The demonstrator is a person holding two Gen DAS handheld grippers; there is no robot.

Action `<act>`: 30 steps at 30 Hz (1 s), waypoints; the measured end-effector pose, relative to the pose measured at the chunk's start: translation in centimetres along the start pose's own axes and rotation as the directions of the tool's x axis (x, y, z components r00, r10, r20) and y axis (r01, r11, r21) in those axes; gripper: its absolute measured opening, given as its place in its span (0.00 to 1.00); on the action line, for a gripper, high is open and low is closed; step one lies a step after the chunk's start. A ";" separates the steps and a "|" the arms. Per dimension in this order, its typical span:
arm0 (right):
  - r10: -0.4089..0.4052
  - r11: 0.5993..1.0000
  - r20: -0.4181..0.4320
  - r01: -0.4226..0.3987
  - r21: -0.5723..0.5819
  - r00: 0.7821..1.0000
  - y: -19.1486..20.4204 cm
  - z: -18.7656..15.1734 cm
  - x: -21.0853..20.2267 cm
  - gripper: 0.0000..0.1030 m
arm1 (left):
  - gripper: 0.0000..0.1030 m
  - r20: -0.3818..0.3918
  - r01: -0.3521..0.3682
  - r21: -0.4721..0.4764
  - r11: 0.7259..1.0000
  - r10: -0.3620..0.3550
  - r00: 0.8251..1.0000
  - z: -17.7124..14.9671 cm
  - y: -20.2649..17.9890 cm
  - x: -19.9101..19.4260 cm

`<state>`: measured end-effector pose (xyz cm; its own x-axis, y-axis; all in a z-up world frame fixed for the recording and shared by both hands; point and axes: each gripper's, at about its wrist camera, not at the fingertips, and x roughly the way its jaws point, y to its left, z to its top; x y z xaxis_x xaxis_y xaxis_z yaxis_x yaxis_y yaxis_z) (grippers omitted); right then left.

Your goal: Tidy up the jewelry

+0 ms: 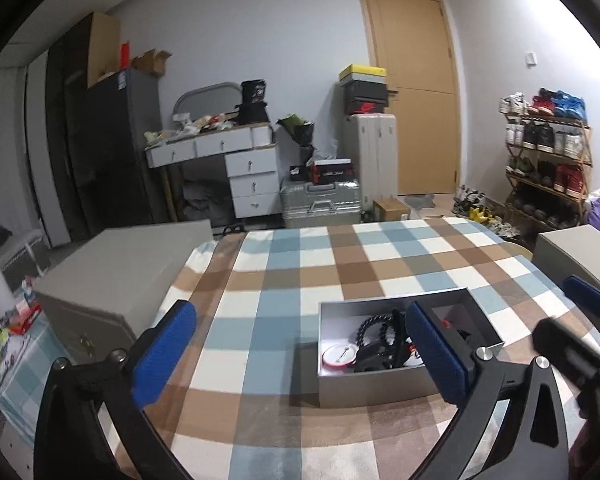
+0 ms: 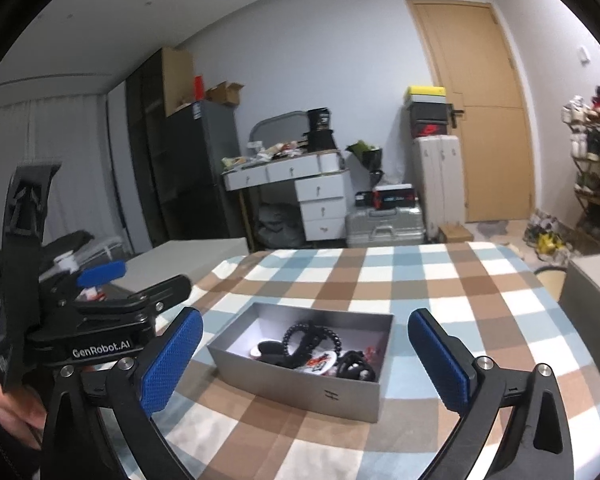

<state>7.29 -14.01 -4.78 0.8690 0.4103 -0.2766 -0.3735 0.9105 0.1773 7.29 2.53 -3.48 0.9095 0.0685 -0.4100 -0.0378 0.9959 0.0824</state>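
An open grey box (image 2: 300,390) stands on the checked tablecloth (image 2: 440,280). Inside it lie a black bead bracelet (image 2: 300,334), round white-and-red badges (image 2: 320,362) and other dark pieces (image 2: 354,368). My right gripper (image 2: 304,360) is open, its blue pads wide apart on either side of the box, nearer the camera, touching nothing. In the left wrist view the same box (image 1: 372,386) sits right of centre with the bracelet (image 1: 376,326) and a badge (image 1: 339,356) in it. My left gripper (image 1: 300,352) is open; its right pad covers part of the box. The left gripper (image 2: 100,276) also shows in the right wrist view.
A grey case (image 1: 120,276) sits at the table's left edge and another grey case (image 1: 572,256) at the right. A hand (image 2: 12,404) holds the left tool. Beyond the table are a white desk (image 1: 228,152), suitcases (image 1: 320,200), a shoe rack (image 1: 548,160) and a door (image 1: 412,92).
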 end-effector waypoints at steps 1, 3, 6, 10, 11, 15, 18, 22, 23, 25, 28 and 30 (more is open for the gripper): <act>-0.003 1.000 0.007 0.003 0.003 1.000 -0.1 -0.2 -0.2 1.00 | 0.99 -0.002 -0.002 -0.015 1.000 0.002 1.000 -0.3 0.3 0.2; -0.010 1.000 0.027 0.010 -0.001 1.000 -0.3 -0.5 -0.5 1.00 | 0.99 0.018 -0.010 -0.040 0.999 0.011 1.000 -0.8 0.6 0.1; -0.032 0.999 0.051 0.034 -0.038 0.998 -0.3 -0.9 -0.8 1.00 | 0.99 0.056 -0.009 -0.060 0.998 0.012 0.998 -1.4 0.9 -0.3; -0.046 0.998 0.040 0.047 -0.032 0.998 -0.6 -1.5 -0.6 1.00 | 0.99 0.073 -0.002 -0.078 0.997 0.007 0.997 -2.1 1.0 -0.5; -0.052 0.998 0.037 0.053 -0.030 0.998 -0.7 -1.7 -0.5 1.00 | 0.99 0.071 -0.002 -0.082 0.997 0.008 0.997 -2.3 0.9 -0.4; -0.086 0.994 0.037 0.088 -0.068 0.996 -0.6 -2.3 -0.3 1.00 | 0.99 0.080 0.011 -0.090 0.996 -0.004 0.997 -3.5 0.8 -0.3; -0.102 0.990 0.047 0.106 -0.093 0.994 -0.5 -2.6 -0.3 1.00 | 0.99 0.097 0.001 -0.068 0.998 0.006 0.995 -4.2 0.3 -0.5; -0.118 0.986 0.032 0.121 -0.112 0.993 -0.3 -2.9 0.0 1.00 | 0.99 0.131 0.008 -0.063 0.998 0.000 0.991 -4.4 0.0 -1.1; -0.123 0.985 0.033 0.126 -0.119 0.992 -0.2 -2.9 0.1 1.00 | 0.99 0.144 0.020 -0.064 0.998 -0.011 0.989 -4.3 0.0 -1.3; -0.133 0.981 0.024 0.135 -0.136 0.991 0.1 -3.0 0.3 1.00 | 0.99 0.151 0.024 -0.057 0.998 -0.015 0.988 -4.3 -0.2 -1.4; -0.123 0.981 0.015 0.124 -0.150 0.992 0.3 -3.1 0.5 1.00 | 0.99 0.113 0.021 -0.068 0.997 -0.013 0.994 -4.1 0.0 -0.8; -0.135 0.980 0.017 0.136 -0.144 0.991 0.1 -3.0 0.5 1.00 | 0.99 0.119 0.007 -0.081 0.997 0.003 0.993 -4.1 0.2 -1.0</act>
<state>6.73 -13.50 -7.77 0.9168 0.2830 -0.2817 -0.2949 0.9555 0.0003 4.69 2.87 -6.83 0.9521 0.0639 -0.2991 -0.0651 0.9979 0.0059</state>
